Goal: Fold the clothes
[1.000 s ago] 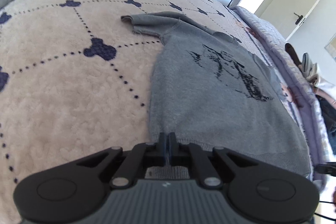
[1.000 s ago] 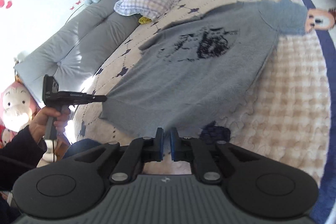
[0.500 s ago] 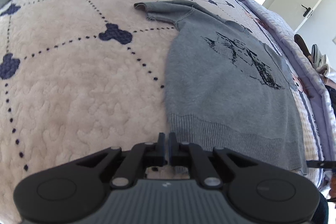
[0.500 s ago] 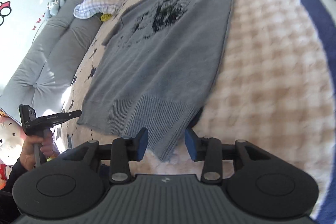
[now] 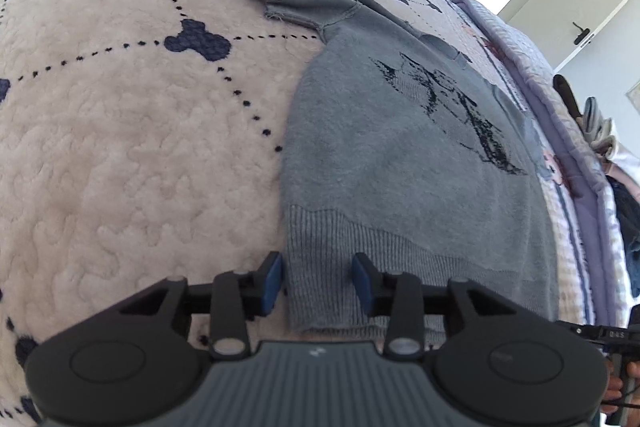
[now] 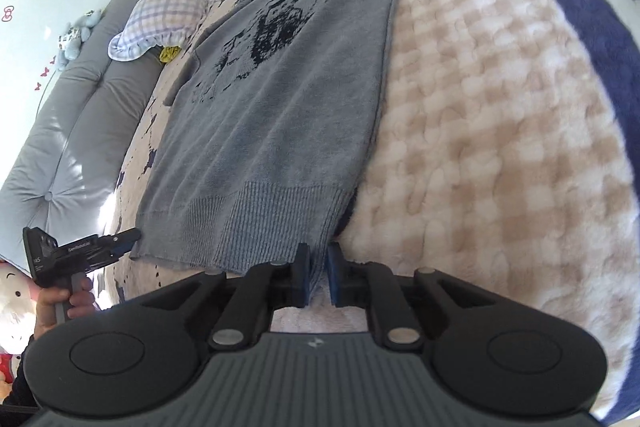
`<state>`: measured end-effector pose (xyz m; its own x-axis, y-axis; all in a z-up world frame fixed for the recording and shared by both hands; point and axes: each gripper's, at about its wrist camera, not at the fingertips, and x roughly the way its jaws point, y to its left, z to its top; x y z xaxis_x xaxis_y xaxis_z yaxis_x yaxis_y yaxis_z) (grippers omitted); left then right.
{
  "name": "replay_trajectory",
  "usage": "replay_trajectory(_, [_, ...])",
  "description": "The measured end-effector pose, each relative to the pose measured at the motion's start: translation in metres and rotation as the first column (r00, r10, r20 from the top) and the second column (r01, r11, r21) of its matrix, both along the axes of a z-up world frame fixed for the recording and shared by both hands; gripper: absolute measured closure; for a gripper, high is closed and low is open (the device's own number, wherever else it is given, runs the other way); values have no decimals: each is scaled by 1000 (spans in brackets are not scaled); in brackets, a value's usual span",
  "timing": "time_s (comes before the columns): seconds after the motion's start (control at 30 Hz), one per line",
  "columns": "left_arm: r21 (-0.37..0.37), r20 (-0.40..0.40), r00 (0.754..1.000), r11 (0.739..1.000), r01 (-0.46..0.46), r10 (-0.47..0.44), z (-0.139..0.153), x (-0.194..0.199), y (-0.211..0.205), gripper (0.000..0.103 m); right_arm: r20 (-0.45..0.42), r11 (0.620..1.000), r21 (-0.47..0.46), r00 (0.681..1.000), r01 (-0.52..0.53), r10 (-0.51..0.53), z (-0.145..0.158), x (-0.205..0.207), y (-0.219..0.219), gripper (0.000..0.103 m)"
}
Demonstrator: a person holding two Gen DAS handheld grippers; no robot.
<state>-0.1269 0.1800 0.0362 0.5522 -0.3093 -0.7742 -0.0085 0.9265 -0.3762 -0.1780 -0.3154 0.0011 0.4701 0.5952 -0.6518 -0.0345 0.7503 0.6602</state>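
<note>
Left hand-held gripper (image 5: 318, 281) open, just widened, straddling sweater (image 5: 400, 163) hem corner; right hand-held gripper (image 6: 318, 277) just closed, pinching opposite corner. Risk: left closing shallow, hem slipping, fold skewing.

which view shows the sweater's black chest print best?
Right wrist view: the print on the grey sweater faces the camera more squarely, whole and unobstructed. The left wrist view shows the print too, but stretched obliquely toward the far side, so its shape reads poorly.

Both wrist views look steeply down, close over opposite hem corners of one sweater (image 5: 400, 163)
</note>
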Motion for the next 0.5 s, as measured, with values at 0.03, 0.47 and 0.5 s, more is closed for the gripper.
replay_trajectory(0.03, [39, 8, 1000, 999, 4, -5, 0, 0, -6, 75, 7, 1000, -8, 1000, -4, 4, 0, -1, 3, 91])
replay_trajectory(0.47, [170, 51, 989, 977, 130, -140, 9, -38, -26, 98, 149, 986, -170, 989, 4, 22, 45, -41, -26, 98])
replay_trajectory(0.5, [169, 55, 988, 977, 130, -141, 9, -40, -26, 98, 135, 982, -187, 991, 9, 16, 41, -43, -30, 98])
